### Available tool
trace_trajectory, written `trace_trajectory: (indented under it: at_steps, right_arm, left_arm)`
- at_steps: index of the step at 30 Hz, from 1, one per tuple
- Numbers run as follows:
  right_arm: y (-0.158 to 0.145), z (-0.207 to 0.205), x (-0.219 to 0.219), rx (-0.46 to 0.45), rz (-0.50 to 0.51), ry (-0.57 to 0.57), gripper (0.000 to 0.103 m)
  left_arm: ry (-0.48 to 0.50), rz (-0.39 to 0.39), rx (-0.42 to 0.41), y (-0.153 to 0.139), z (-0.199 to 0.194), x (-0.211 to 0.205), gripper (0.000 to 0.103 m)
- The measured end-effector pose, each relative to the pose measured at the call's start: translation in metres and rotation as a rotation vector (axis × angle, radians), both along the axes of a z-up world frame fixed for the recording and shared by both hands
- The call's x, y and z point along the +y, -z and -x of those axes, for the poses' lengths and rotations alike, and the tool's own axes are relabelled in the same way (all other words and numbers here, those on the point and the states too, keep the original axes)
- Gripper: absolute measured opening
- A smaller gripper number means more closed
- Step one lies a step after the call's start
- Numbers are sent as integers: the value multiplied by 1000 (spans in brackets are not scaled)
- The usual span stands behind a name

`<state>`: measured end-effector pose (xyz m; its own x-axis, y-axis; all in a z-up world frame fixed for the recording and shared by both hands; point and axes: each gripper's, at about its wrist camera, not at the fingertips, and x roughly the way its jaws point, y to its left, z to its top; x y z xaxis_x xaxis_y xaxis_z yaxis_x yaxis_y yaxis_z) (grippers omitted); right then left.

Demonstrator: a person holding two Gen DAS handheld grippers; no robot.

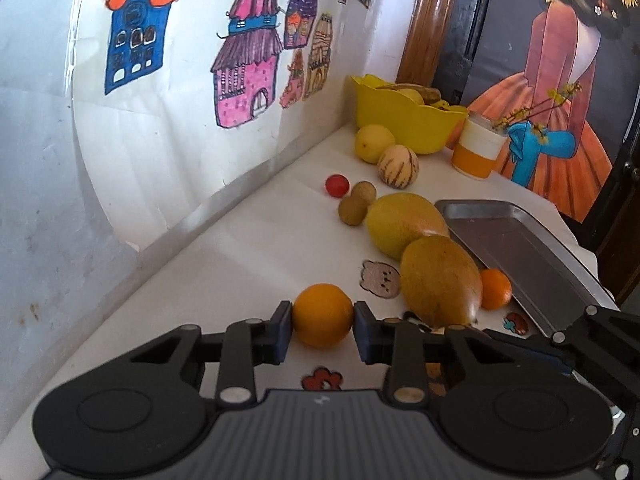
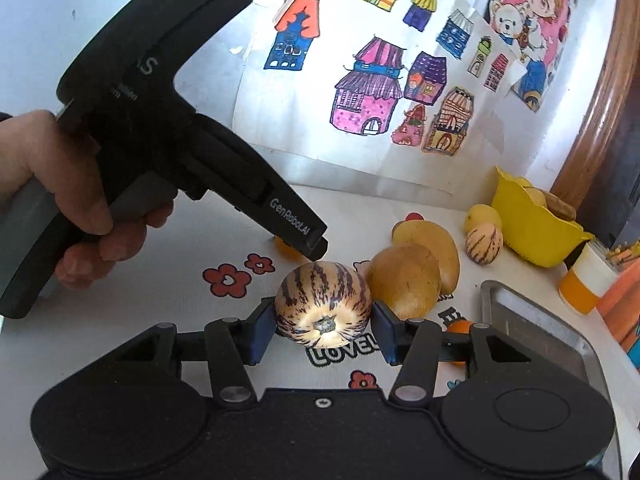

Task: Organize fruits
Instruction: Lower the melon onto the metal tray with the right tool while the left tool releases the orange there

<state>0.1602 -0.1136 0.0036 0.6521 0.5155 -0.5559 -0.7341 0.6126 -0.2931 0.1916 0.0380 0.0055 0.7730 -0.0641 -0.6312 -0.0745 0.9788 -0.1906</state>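
1. The white table (image 1: 224,264) runs along a wall of house drawings (image 1: 248,76)
2. A metal tray (image 1: 516,248) lies bare at the right, a yellow bowl (image 1: 400,120) behind it
3. Two mangoes (image 1: 436,280) lie touching beside the tray
4. The right gripper (image 2: 324,330) clamps a striped melon (image 2: 322,304)
5. The left gripper (image 1: 322,330) has its pads pressed on an orange (image 1: 323,316) sitting on the table

house drawings (image 1: 248,68), orange-white cup (image 1: 478,148), table stickers (image 2: 228,280)
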Motion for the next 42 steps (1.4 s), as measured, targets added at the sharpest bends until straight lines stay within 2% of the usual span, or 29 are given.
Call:
trace_trajectory:
  at_steps: [5, 10, 18, 25, 29, 33, 37, 42]
  right_arm:
    - [0, 11, -14, 5, -30, 12, 54]
    - [-3, 23, -37, -3, -73, 44, 54]
    - [-22, 25, -92, -57, -141, 179, 54]
    - [-36, -17, -139, -34, -221, 310, 54]
    - [-31, -62, -153, 47, -226, 351, 54]
    - [-20, -99, -167, 134, -250, 399, 54]
    - [-13, -119, -175, 159, -256, 422, 54]
    - [-8, -131, -178, 177, -242, 429, 54]
  left_arm:
    - [38, -15, 7, -7, 10, -19, 35]
    - [81, 3, -1, -21, 19, -44, 35]
    - [112, 55, -31, -41, 9, -82, 35]
    - [151, 95, -44, -46, -38, -117, 35]
    - [193, 63, -56, -44, -77, -138, 35]
    - [203, 59, -31, -36, -116, -149, 35]
    - [177, 42, 16, -22, -147, -152, 35]
    - [177, 33, 56, -9, -161, -154, 35]
